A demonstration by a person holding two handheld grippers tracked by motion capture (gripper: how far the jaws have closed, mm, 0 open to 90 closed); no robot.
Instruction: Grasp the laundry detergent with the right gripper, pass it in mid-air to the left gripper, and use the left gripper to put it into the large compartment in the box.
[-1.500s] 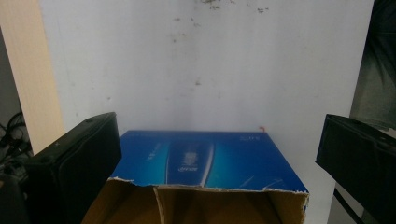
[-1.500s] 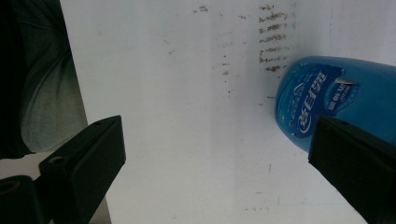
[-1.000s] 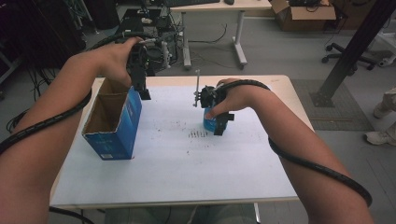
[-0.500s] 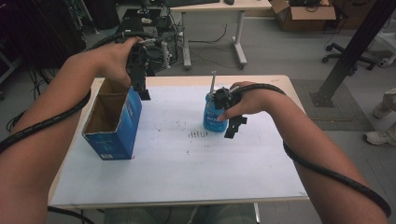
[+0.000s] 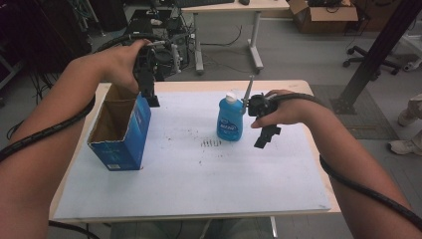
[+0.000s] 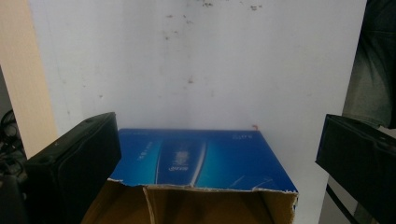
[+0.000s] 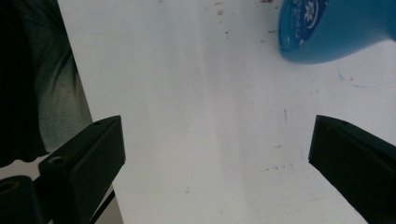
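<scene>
the blue bottle [image 5: 230,119] stands upright mid-surface [image 5: 199,179], not yet in the open cardboard box [image 5: 121,130]. right claw [image 5: 263,137] hangs beside it, jaws apart and empty; left claw [image 5: 149,94] spread over the box's rim.

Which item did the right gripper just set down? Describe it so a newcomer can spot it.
On the white table, look right of centre, just left of the right gripper, whose jaws stand open and apart from it. There a blue soap bottle stands upright. Its white cap, rounded plastic body and printed label set it apart from the open-topped blue cardboard box at the table's left.
</scene>
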